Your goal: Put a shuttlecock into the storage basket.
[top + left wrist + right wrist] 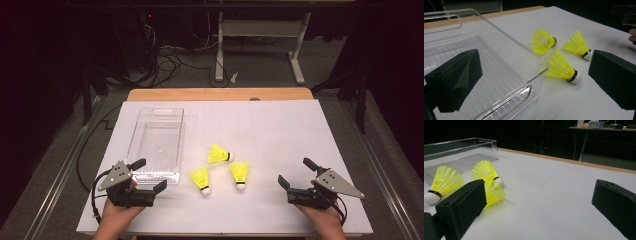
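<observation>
Three yellow shuttlecocks with white corks lie together on the white table: one [219, 154] farther back, one [200, 179] and one [240, 174] nearer me. A clear plastic tray [134, 134] stands left of them with nothing in it. My left gripper [149, 175] is open at the tray's near corner, nothing between its jaws. In the left gripper view [535, 60] the tray wall [506, 35] and the shuttlecocks [561, 66] [542, 41] [576, 46] lie ahead. My right gripper [296, 172] is open, right of the shuttlecocks. In the right gripper view [540, 187] its left jaw half hides one shuttlecock [495, 195].
The white sheet [280, 125] covers a wooden table whose edge shows at the back. Bare sheet lies between the shuttlecocks and the right gripper. Beyond the table are a dark floor with cables [170, 60] and a white desk frame [260, 30].
</observation>
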`<state>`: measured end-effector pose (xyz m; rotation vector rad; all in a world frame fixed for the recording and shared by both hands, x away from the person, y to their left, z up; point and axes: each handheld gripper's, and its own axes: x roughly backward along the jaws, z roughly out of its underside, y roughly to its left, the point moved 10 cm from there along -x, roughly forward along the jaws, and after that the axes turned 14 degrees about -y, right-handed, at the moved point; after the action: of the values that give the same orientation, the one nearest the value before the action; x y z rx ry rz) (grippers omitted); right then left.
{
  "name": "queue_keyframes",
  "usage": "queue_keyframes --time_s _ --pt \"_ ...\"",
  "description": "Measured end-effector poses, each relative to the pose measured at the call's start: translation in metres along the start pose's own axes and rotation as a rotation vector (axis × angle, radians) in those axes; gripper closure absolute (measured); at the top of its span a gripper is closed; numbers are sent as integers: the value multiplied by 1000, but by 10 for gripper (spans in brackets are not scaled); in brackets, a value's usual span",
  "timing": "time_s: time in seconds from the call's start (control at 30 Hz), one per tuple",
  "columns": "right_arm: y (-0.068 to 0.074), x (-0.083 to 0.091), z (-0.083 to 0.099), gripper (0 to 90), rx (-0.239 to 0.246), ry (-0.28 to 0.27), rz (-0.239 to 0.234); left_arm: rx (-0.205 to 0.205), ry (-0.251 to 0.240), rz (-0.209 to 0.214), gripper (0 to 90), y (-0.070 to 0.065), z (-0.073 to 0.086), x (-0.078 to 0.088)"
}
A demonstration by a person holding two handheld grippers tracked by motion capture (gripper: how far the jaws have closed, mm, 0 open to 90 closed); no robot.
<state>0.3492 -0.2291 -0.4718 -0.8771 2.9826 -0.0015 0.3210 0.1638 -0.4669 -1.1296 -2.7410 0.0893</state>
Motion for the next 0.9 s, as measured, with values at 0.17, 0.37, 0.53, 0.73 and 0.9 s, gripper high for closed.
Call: queue_keyframes --time_s 0.17,0.37,0.53,0.73,0.9 --pt "-1 0 1 3 -7 1 9 4 -4 -2 1 0 0 0" --pt "-4 1 0 2 -18 -6 15 4 0 2 1 0 0 -2" --pt "-4 2 -1 2 -19 -9 13 8 -3 -1 1 1 0 -1" --pt "-3 2 -2 3 -14 -12 5 10 -3 2 1 1 0 -2" --pt "-3 2 -2 3 -14 -14 3 11 -4 1 1 1 0 -2"
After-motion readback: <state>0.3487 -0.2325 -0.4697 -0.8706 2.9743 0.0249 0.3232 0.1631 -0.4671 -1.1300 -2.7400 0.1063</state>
